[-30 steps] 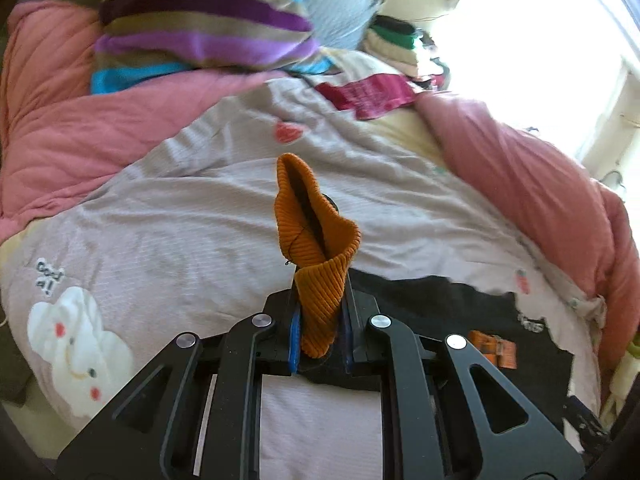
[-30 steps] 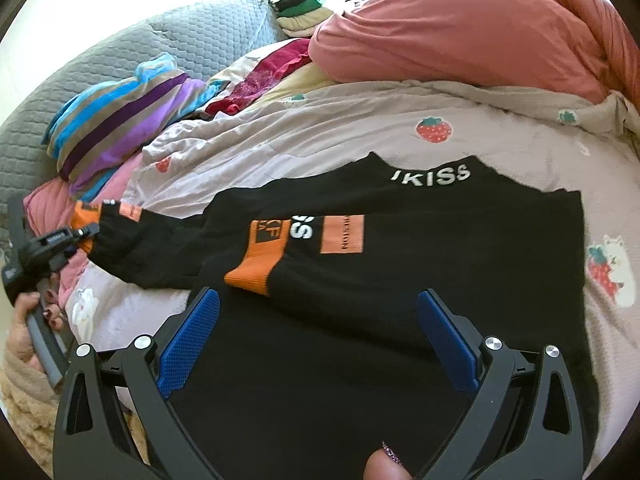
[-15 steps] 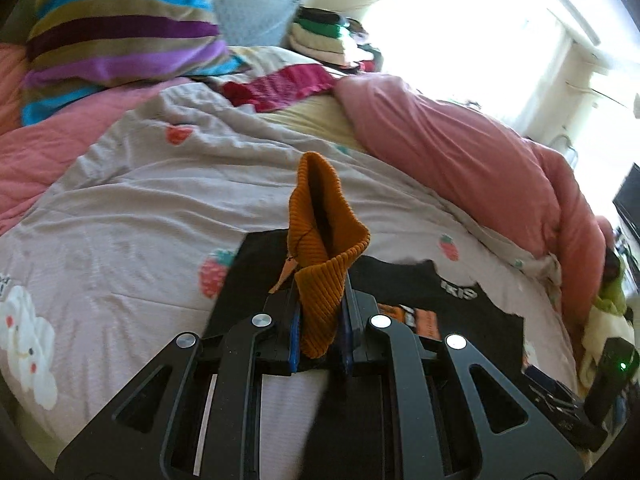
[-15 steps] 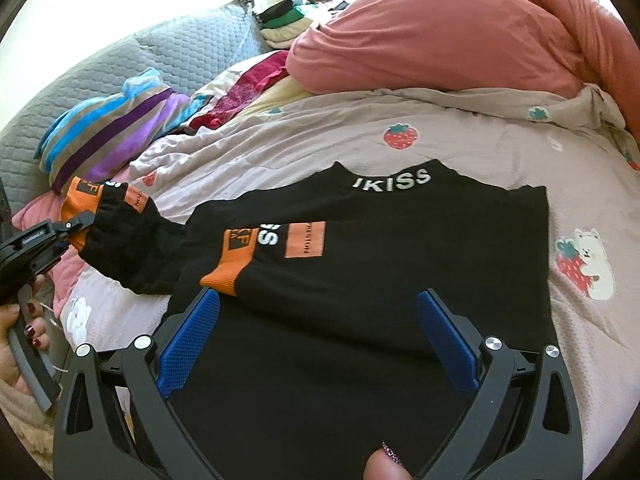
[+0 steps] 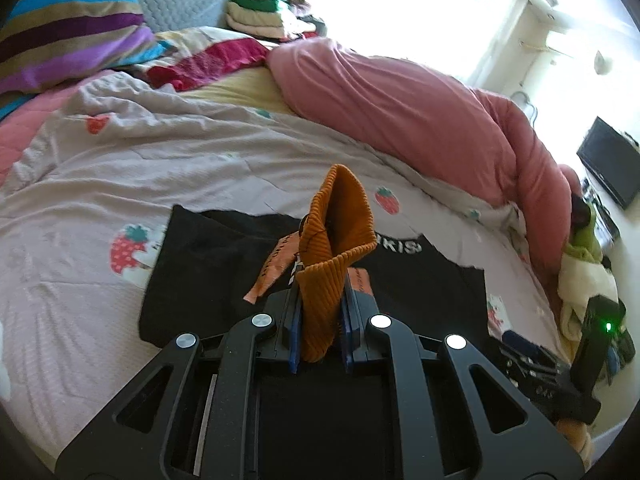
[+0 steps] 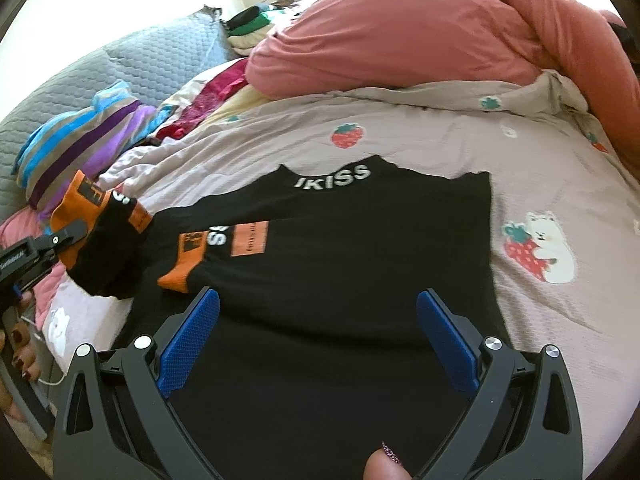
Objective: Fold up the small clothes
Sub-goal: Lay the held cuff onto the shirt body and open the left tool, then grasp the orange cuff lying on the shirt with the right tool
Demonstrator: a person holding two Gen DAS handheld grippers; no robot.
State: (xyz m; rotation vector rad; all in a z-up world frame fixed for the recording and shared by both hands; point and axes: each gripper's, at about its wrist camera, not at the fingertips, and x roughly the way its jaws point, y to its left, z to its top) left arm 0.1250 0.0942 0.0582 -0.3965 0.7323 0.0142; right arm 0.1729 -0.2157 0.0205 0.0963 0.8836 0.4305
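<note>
Fingers of left gripper [image 5: 319, 330] clamp orange ribbed cuff [image 5: 334, 240], sleeve lifted over black sweater [image 6: 340, 280] on bed [image 6: 420, 128]. Right gripper [image 6: 318, 336] wide open, empty, probably hovering above hem. Knit soft, light, limp; cuff gives firmest hold.

black top [image 6: 340, 264]: white "IKISS" at neckline | sleeve: white "SS" beside orange patches, print unreadable

Black skeletal tongs [image 6: 318, 336] – blue textured pads [image 6: 188, 336], silver screws – and dark-red painted fingernails [image 6: 24, 354].
</note>
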